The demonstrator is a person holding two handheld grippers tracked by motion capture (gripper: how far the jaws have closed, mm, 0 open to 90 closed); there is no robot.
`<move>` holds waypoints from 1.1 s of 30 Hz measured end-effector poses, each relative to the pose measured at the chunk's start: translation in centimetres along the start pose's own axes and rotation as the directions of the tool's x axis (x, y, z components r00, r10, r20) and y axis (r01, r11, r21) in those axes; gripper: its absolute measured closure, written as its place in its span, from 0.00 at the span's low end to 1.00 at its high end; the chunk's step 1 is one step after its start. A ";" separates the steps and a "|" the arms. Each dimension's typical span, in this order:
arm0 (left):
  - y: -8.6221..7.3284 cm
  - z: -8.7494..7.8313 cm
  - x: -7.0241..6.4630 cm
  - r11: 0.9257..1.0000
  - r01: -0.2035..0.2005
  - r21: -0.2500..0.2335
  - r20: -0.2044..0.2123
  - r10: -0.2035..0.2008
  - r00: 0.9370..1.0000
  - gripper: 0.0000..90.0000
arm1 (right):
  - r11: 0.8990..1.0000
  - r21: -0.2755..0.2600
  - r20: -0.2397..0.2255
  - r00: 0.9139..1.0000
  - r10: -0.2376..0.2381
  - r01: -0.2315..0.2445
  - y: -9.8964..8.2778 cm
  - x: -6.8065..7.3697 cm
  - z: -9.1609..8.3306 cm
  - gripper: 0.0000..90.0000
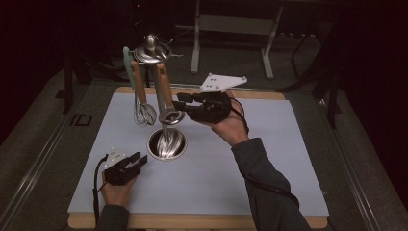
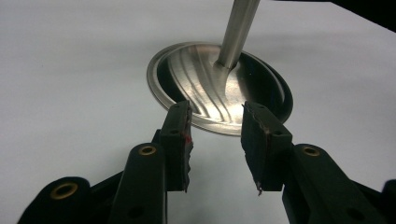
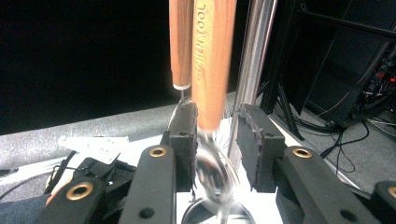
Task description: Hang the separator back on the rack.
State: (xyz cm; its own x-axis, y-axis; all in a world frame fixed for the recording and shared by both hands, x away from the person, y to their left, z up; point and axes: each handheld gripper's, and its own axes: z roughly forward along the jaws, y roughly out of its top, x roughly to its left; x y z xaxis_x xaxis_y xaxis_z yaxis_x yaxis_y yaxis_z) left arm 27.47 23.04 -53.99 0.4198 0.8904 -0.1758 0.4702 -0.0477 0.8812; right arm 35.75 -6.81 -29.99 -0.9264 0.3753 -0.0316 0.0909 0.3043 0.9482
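Three hanging utensils (image 1: pixel 164 86), one stand (image 1: pixel 166 144).

**Words on a wooden handle**

Letters can be read in one place. In the right gripper view, a wooden handle (image 3: pixel 212 65) hangs down, and letters are pressed into the wood. They run along the handle, from bottom to top. The last word is "TOOL". The word before it ends in "HEN", but its first letters are blurred and cannot be read. The other wooden handle (image 3: pixel 181 44) beside it shows no letters.
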 end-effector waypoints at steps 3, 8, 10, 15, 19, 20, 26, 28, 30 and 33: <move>0.0 0.0 0.0 1.000 0.000 0.000 -0.001 0.000 1.000 0.70 | 1.000 0.001 -0.005 1.000 -0.001 0.001 -0.1 -0.1 -0.3 0.75; 0.0 0.0 0.0 1.000 0.001 0.000 -0.001 -0.001 1.000 0.70 | 1.000 0.018 -0.005 1.000 0.004 -0.004 -0.4 -0.4 -0.8 0.75; 0.0 0.0 0.0 1.000 0.001 0.001 0.000 -0.001 1.000 0.70 | 1.000 0.030 -0.009 1.000 0.005 -0.005 -0.5 -0.6 -1.0 0.75; 0.0 0.0 0.0 1.000 0.000 0.001 0.000 0.000 1.000 0.70 | 0.998 0.056 -0.013 1.000 0.011 -0.010 -0.9 -1.0 -1.5 0.74; 0.0 0.0 0.0 1.000 0.004 0.002 0.000 -0.004 1.000 0.70 | 0.997 0.076 -0.014 1.000 0.019 -0.018 -1.5 -1.2 -1.8 0.74; 0.0 0.0 0.0 1.000 0.004 0.002 0.000 -0.004 1.000 0.70 | 0.997 0.076 -0.014 1.000 0.019 -0.018 -1.5 -1.2 -1.8 0.74; 0.0 0.1 0.1 1.000 0.006 0.009 -0.001 -0.006 1.000 0.70 | 0.994 0.108 -0.017 0.999 0.029 -0.027 -3.1 -1.6 -2.8 0.73; 0.0 0.1 0.1 1.000 0.004 0.011 -0.001 -0.004 1.000 0.70 | 0.992 0.121 -0.017 0.999 0.039 -0.037 -3.8 -1.6 -3.2 0.73; 0.0 0.1 0.0 1.000 0.003 0.011 -0.002 -0.003 1.000 0.70 | 0.990 0.137 -0.013 0.999 0.045 -0.043 -4.6 -1.7 -3.5 0.73; 0.1 0.1 0.0 1.000 0.004 0.011 -0.003 -0.004 1.000 0.70 | 0.984 0.167 -0.007 0.998 0.063 -0.061 -6.1 -1.9 -4.0 0.72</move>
